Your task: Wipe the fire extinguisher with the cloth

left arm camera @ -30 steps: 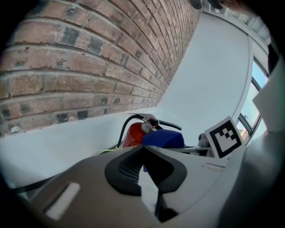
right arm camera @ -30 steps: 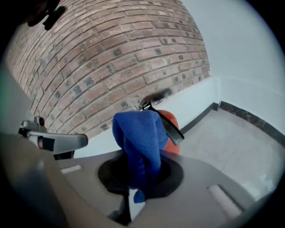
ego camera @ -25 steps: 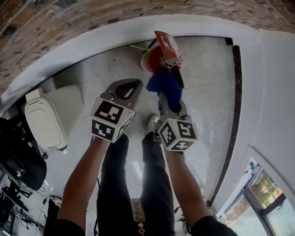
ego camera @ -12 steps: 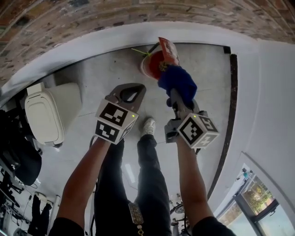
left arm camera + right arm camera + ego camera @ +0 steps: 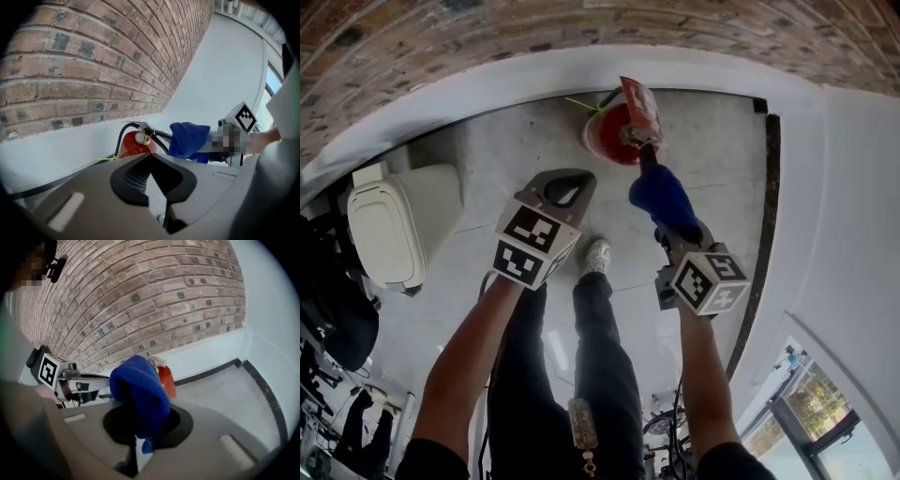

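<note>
Below brick wall (image 5: 534,28), beside red fire extinguisher (image 5: 614,136): pinches blue cloth (image 5: 664,195) in right gripper (image 5: 675,230), left gripper (image 5: 567,186) pressed shut, empty. Could topple it by wiping hard.

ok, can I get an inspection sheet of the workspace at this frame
Surface: grey floor.
Job's things: red fire extinguisher upright at the wall base; blue cloth close to its handle, contact unclear.
Clutter: white lidded bin and dark bags at left.
Grippers: left gripper shut, empty; right gripper shut on the cloth.
Cables: nothing seen beyond the extinguisher's black hose.
Surroundings: brick wall above a white base; window at lower right.
</note>
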`<state>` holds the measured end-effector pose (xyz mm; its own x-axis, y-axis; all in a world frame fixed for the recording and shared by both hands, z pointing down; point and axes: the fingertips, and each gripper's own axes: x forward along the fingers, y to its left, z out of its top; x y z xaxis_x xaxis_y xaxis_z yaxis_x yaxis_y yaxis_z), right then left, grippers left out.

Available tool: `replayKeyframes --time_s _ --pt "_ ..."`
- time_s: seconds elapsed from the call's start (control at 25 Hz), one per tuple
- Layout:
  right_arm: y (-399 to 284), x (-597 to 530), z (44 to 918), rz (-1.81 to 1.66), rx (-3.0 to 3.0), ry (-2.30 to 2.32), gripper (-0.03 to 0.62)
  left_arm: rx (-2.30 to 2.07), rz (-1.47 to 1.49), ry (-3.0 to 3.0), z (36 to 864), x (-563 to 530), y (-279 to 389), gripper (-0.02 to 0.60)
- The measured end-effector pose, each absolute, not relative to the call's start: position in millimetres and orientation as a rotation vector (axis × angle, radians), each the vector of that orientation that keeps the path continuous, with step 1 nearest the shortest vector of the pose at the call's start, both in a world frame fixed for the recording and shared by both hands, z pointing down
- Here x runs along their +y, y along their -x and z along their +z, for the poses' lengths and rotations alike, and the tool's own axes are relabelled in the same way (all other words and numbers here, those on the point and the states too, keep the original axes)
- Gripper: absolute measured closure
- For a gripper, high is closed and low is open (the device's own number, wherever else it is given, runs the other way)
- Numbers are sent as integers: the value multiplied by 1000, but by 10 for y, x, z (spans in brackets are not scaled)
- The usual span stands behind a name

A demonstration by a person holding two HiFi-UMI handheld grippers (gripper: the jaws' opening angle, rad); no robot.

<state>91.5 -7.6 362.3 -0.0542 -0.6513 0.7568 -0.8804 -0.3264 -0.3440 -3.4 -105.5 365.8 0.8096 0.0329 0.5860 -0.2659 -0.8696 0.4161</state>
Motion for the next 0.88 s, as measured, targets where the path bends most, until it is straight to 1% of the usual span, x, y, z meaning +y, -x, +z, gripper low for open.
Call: replayKeyframes --time_s 0.16,0.28,0.6,0.88 --pt "-1018 -153 3403 1135 -1713 -1921 566 -195 825 -2505 3623 -1060 14 574" --pt "-884 -293 3216 1087 -1790 -1890 566 -223 816 -2501 3588 -1098 33 574" --pt "-276 -943 3226 1228 -1947 -1945 566 -303 834 -2485 3620 -1401 334 574" --pt "-317 -1584 3792 1401 -1688 -2294 566 -265 841 -2480 3669 -1559 554 574"
